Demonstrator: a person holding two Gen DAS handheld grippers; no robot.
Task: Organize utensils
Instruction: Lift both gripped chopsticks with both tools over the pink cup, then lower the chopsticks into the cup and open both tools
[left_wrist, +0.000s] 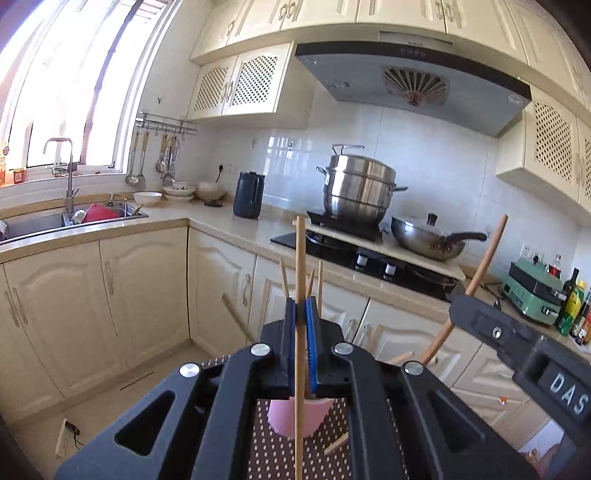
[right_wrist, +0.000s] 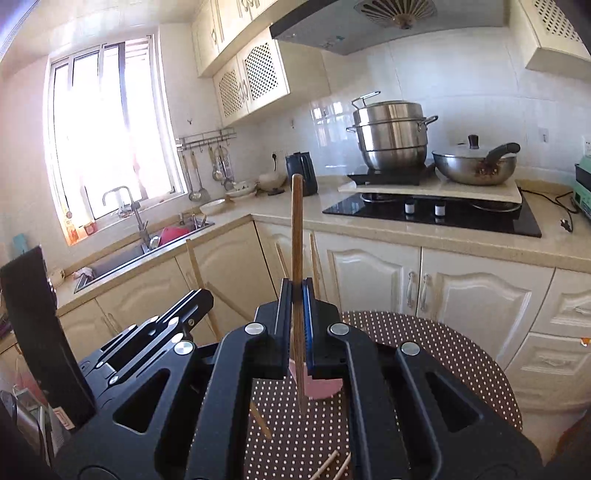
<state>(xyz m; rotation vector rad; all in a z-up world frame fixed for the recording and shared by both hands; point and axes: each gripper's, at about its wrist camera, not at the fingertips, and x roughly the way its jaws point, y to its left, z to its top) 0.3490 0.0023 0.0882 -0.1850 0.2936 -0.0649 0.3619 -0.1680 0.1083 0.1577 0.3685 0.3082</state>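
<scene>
Fronting cream kitchen cabinets (right_wrist: 369, 280), dotted table (right_wrist: 424, 354); both jaws pinching chopsticks (left_wrist: 300, 280).

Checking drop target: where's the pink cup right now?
In both wrist views the pink cup stands on the dotted tablecloth, directly below the closed fingers, chopsticks standing in it.

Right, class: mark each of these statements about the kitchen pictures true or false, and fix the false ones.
1. The left tool is shut on a chopstick. True.
2. The right tool is open and holds nothing. False: it is shut on a darker chopstick.
3. A pink cup stands on the dotted tablecloth. True.
4. The pink cup is blue. False: it is pink.
5. Loose chopsticks lie on the tablecloth. True.
6. The steel steamer pot sits in the sink. False: it sits on the stove.
</scene>
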